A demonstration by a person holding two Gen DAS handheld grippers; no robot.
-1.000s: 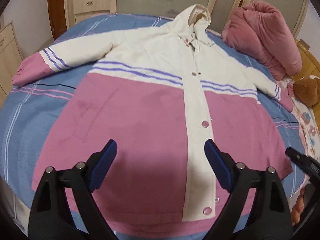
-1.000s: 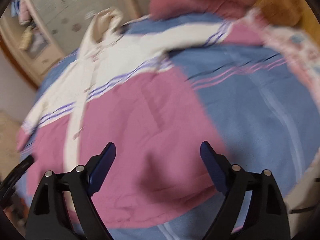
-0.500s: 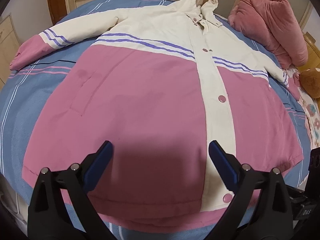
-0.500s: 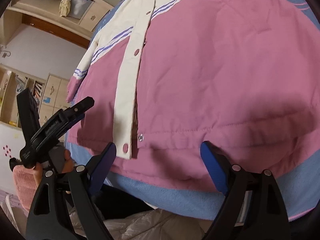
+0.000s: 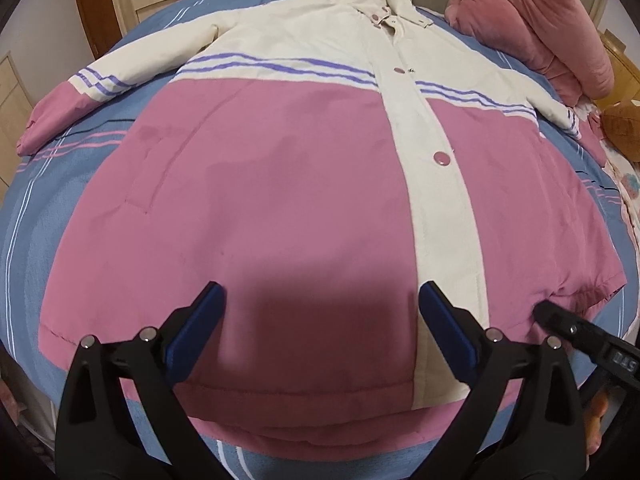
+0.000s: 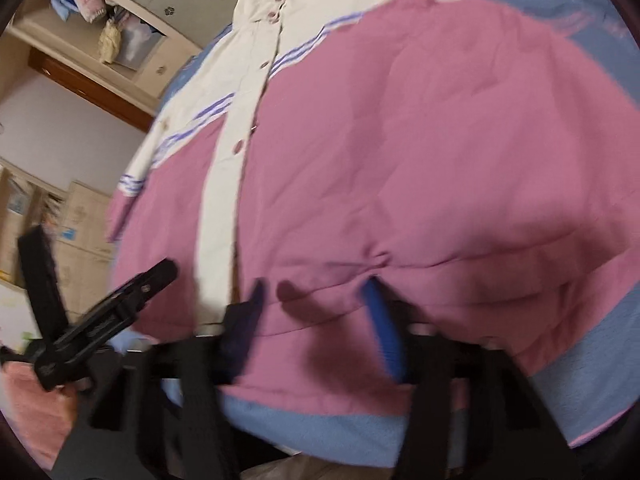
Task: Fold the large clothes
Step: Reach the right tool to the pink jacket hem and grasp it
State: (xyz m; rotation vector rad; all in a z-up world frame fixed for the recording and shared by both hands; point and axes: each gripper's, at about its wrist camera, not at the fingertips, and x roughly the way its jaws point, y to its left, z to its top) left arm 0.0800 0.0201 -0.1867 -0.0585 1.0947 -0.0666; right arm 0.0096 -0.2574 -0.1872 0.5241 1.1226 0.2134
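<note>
left wrist view: the jacket [image 5: 288, 184] lies flat, front up, on the bed [image 5: 28, 208], hood toward the far edge and hem at the near edge; the left gripper [image 5: 320, 328] hangs spread above the hem, touching nothing. right wrist view, blurred: the right gripper [image 6: 316, 320] has just been closing and pinches a fold of hem near the near edge; its pad contact is hard to make out.

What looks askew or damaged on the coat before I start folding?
Darker blotches mark the pink and cream hooded padded coat on its pink front, near the pocket seam; stain or shading, cannot tell. Its hem bunches between the closing right hand-held gripper's fingers. Otherwise flat.
</note>
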